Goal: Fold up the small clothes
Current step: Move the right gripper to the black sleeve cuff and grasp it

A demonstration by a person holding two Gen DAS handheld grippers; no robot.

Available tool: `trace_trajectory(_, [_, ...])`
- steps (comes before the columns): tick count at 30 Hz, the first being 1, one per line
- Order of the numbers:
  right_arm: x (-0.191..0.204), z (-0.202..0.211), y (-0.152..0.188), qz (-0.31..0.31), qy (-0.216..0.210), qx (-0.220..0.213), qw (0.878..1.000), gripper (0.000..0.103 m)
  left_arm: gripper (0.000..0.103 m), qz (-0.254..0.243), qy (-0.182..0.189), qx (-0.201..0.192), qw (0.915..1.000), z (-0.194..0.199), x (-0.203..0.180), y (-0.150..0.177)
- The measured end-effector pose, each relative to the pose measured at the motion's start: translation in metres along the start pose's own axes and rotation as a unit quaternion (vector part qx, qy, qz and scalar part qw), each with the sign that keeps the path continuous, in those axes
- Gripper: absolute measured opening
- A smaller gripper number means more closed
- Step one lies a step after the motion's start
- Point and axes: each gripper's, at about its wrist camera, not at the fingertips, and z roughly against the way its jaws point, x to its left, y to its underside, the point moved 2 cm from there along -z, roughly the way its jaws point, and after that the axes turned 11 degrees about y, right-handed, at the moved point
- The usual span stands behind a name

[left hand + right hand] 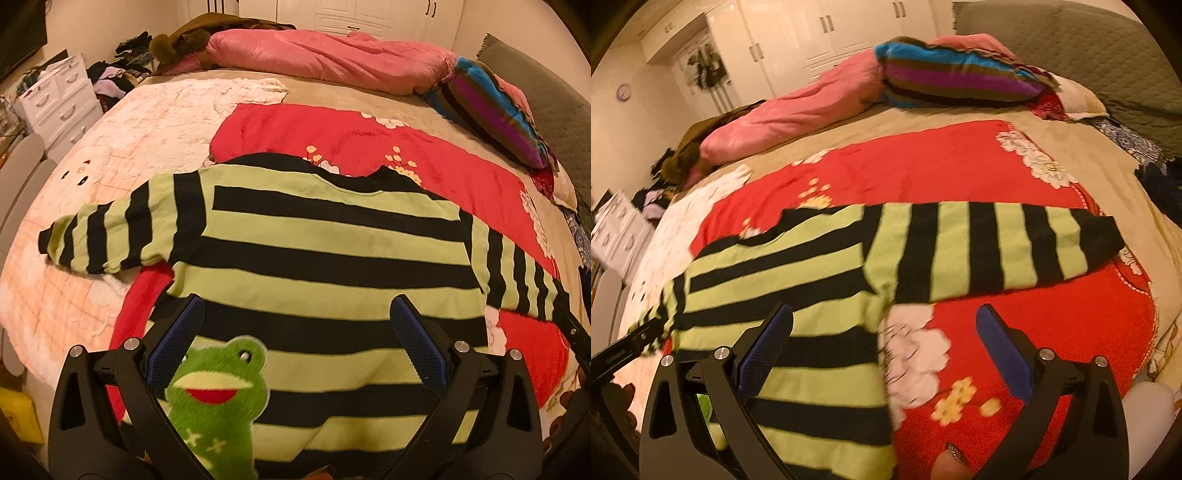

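A: What lies under everything?

B: The bed (110,155), covered at its near part by a red floral blanket (369,147), with a pink quilt (325,55) bunched along the far edge and a striped pillow (491,107) to its right.

A: And the garment?

B: The green-and-black striped sweater (314,258) lies spread flat on the red blanket, both sleeves stretched outward (the left one reaches onto the pale cover). A green frog patch (218,387) sits on its near hem.

A: The left gripper?

B: The left gripper (295,336) stands wide open above the sweater's lower body, its blue pads (417,339) well apart; the frog patch shows just beside the left pad. It grips nothing.

A: And the other?

B: The right gripper (884,347) is equally wide, empty, straddling the sweater's side edge: one finger over the stripes, the other over red blanket. The right sleeve (997,247) extends ahead of it.
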Motion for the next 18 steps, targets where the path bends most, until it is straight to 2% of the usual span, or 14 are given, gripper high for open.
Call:
trace_trajectory(11, [-0.071,-0.038,-0.025,-0.056,0.087,-0.006,0.995,0.099,0.095,0.003,-0.014,-0.007,0.9999,-0.047,-0.016,-0.024])
trace_trajectory(15, [-0.11,-0.051,-0.033,-0.079,0.118,-0.002,0.99,0.099,0.095,0.013,-0.012,-0.003,0.9998,-0.062,-0.016,-0.03])
trace_trajectory(18, [-0.138,-0.061,-0.039,-0.084,0.158,-0.004,0.984,0.099,0.095,0.015,-0.005,0.002,0.9999,-0.072,-0.018,-0.03])
